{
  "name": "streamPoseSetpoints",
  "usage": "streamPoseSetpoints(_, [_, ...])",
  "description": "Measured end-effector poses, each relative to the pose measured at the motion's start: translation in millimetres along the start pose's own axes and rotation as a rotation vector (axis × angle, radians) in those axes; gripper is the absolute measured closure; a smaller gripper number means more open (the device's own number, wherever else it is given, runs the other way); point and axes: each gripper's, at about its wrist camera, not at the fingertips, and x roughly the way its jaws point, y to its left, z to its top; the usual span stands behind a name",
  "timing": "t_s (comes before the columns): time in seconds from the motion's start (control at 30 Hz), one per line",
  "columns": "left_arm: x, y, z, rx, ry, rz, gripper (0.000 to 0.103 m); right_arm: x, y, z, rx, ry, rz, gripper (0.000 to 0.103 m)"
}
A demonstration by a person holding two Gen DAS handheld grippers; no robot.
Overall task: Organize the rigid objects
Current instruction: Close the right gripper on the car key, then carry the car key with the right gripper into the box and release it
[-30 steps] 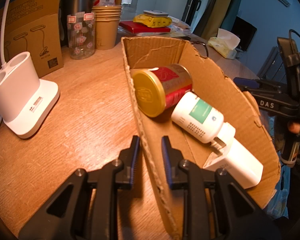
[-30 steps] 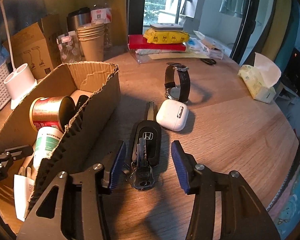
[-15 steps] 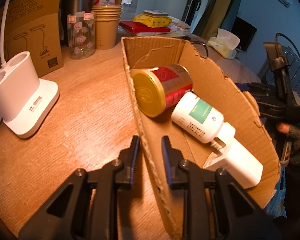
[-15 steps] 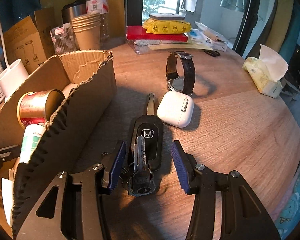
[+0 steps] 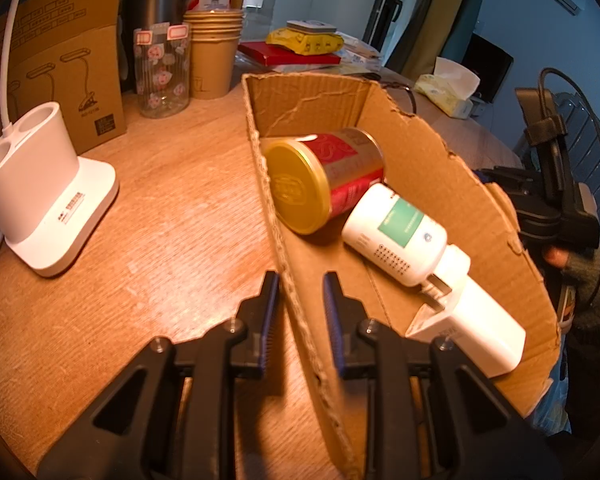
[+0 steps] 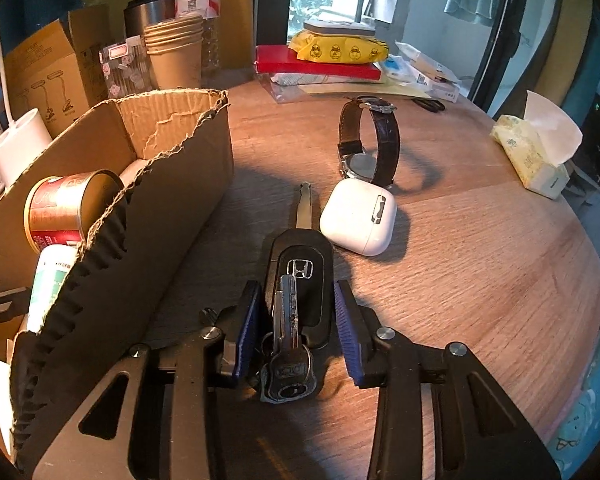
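Only in the right wrist view are the car key, the white earbud case and the watch seen on the table. The key lies between the closing jaws of the right gripper. In the left view, the left gripper is clamped on the wall of the cardboard box, in which a red can and white bottle lie.

Right gripper closing around black car key on wooden table, blue pads flanking the fob, contact not certain. Beyond the key: white earbud case, then strapped wristwatch. Left of the key: torn cardboard box holding red tin.
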Motion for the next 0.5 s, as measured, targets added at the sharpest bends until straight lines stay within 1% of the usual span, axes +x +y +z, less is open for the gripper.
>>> streamPoseSetpoints(0.5, [-0.1,0.1,0.0,0.000,0.000,0.000,0.079,-31.7,-0.7,5.4,-0.004,-0.054,-0.001,0.065])
